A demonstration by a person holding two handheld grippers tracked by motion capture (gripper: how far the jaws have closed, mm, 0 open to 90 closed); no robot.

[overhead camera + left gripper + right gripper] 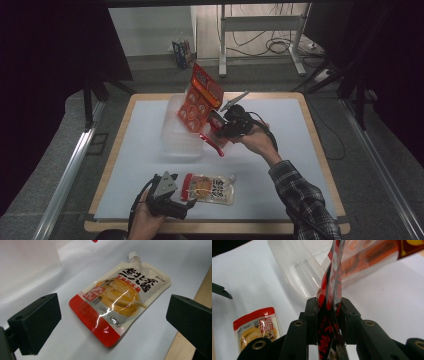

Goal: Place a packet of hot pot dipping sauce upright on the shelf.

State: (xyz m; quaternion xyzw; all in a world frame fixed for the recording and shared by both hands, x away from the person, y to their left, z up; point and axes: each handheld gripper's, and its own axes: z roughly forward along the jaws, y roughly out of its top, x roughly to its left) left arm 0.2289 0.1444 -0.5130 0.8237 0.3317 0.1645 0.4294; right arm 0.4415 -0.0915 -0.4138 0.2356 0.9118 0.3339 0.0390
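Right now, reading outward from my fingers:

Right fingers: on my right gripper they are pressed together on the lower edge of the glossy red-and-orange printed snack bag; one finger sits on each side of the film.

Red bag: held up off the worktop, standing tilted in the high view, its upper part leaning over the clear plastic tub.

Clear tub: the clear rectangular plastic container rests on the worktop toward the far left of centre, directly behind and under the raised bag; in the right gripper view its wall rises just beyond the fingers.

Left fingers: on my left gripper they stand wide apart with nothing between them touching; one black finger shows at either side of the left gripper view.

Sauce pouch: the cream spouted sauce pouch with a red bottom band and dark lettering lies flat on the worktop just ahead of the left fingers, spout pointing away from them; in the high view it sits near the front edge.

Worktop: white sheet with a wooden border.
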